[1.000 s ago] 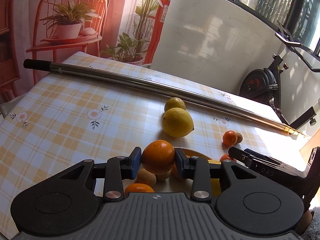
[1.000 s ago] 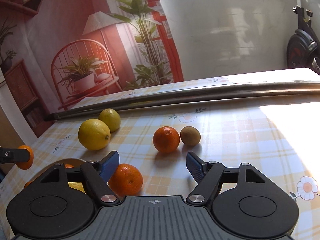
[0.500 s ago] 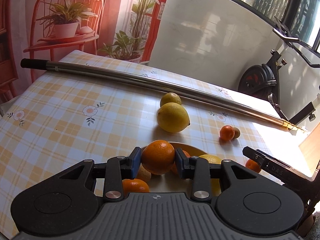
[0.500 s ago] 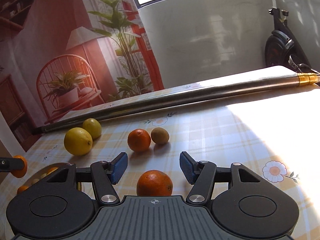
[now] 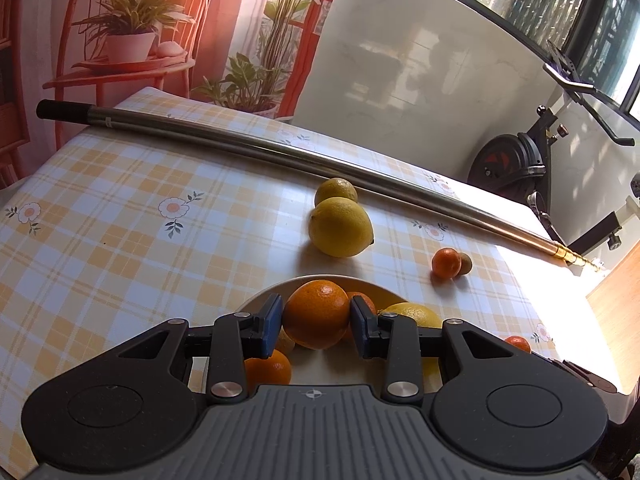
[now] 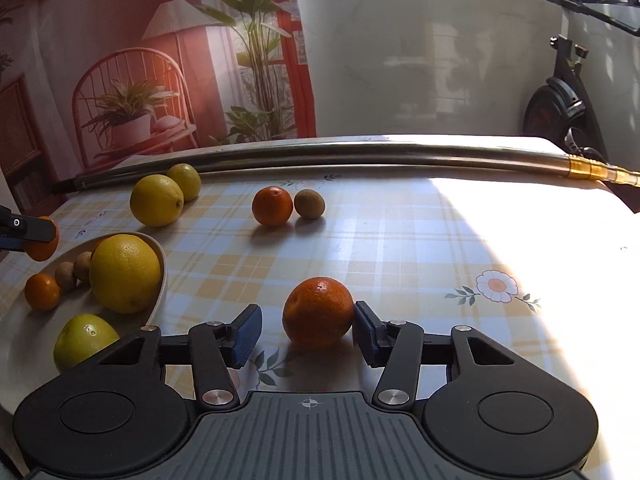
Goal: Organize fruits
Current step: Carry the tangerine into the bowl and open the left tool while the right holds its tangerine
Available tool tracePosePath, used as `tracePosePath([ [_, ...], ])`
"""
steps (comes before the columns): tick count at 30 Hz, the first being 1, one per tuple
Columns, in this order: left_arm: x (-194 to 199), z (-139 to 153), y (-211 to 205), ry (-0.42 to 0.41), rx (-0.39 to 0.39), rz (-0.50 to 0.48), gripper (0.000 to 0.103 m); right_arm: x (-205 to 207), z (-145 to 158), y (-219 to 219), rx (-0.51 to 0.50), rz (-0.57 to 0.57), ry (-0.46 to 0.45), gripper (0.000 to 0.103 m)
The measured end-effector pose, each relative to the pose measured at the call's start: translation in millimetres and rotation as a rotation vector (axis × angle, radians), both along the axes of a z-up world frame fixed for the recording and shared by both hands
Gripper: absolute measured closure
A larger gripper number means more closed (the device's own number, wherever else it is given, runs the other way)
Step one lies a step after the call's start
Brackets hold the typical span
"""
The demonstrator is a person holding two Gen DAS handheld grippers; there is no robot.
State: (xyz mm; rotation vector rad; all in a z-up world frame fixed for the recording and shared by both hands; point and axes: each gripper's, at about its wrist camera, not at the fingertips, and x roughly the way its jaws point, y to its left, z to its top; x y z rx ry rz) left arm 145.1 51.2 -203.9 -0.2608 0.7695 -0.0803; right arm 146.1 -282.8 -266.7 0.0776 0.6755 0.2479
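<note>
Orange (image 5: 316, 314) gripped by left claw (image 5: 317, 326); no writing legible.

No readable text, label, brand or number shows in either view.

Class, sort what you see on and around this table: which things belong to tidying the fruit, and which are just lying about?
Belongs to the job:
plate
held orange
orange on the table
lemons
small orange
kiwi

Just lying about:
metal pole
exercise bike
</note>
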Motion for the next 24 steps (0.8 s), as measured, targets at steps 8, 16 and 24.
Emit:
tracePosePath([
  [8, 0.7, -5.9, 1.6, 0.01, -0.015, -0.007, 0.065, -0.7, 2.9, -7.4, 0.008, -0.018, -0.029, 0.063],
  [16, 2.5, -13.5, 2.6, 0.054, -0.016, -0.023, 0.065, -1.0, 0.7, -4.8, 0.018, 0.008, -0.037, 0.068],
  [24, -3.5, -10.4, -6.3, 0.053, 0.029, -0.04, 0.065, -3.0, 1.9, -7.1, 0.041, 0.029, -0.054, 0.068],
])
